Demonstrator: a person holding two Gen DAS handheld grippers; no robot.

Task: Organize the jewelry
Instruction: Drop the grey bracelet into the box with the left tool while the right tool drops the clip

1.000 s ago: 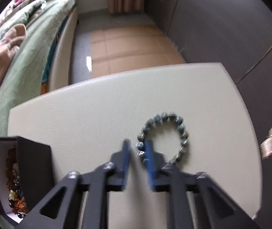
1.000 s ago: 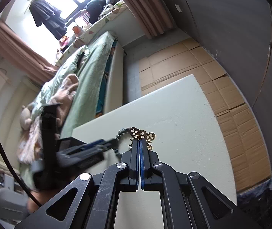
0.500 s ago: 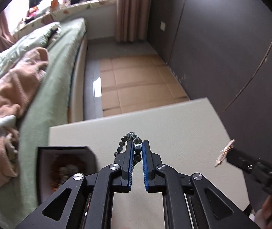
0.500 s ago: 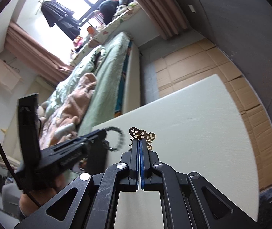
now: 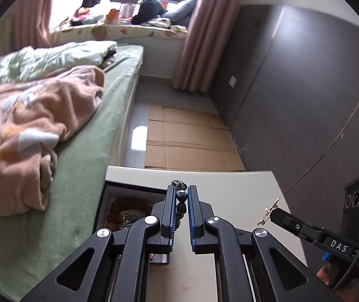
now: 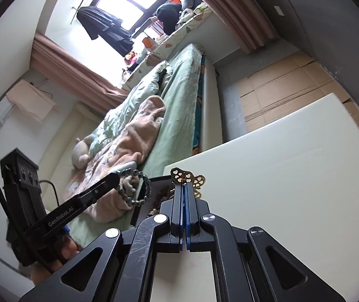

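Observation:
My left gripper (image 5: 181, 191) is shut on a dark grey-blue bead bracelet (image 5: 181, 196), lifted above the white table (image 5: 240, 201). From the right wrist view the bracelet (image 6: 139, 188) hangs as a loop from the left gripper (image 6: 115, 176). My right gripper (image 6: 185, 186) is shut on a gold butterfly-shaped ornament (image 6: 188, 178); in the left wrist view the ornament (image 5: 270, 210) sticks up from that gripper (image 5: 274, 214) at the right. A black jewelry box (image 5: 126, 209) with a white lining stands open at the table's left edge, holding several beaded pieces.
A bed (image 5: 83, 136) with a green sheet and a pink blanket (image 5: 28, 130) lies left of the table. Flattened cardboard (image 5: 184, 138) covers the floor beyond it. A dark wall (image 5: 292, 100) runs along the right. A hand (image 5: 325, 274) holds the right gripper.
My left gripper has closed on the bracelet, lifted it off the table and carried it left toward the box. The right gripper drifted a little with the ornament still in it.

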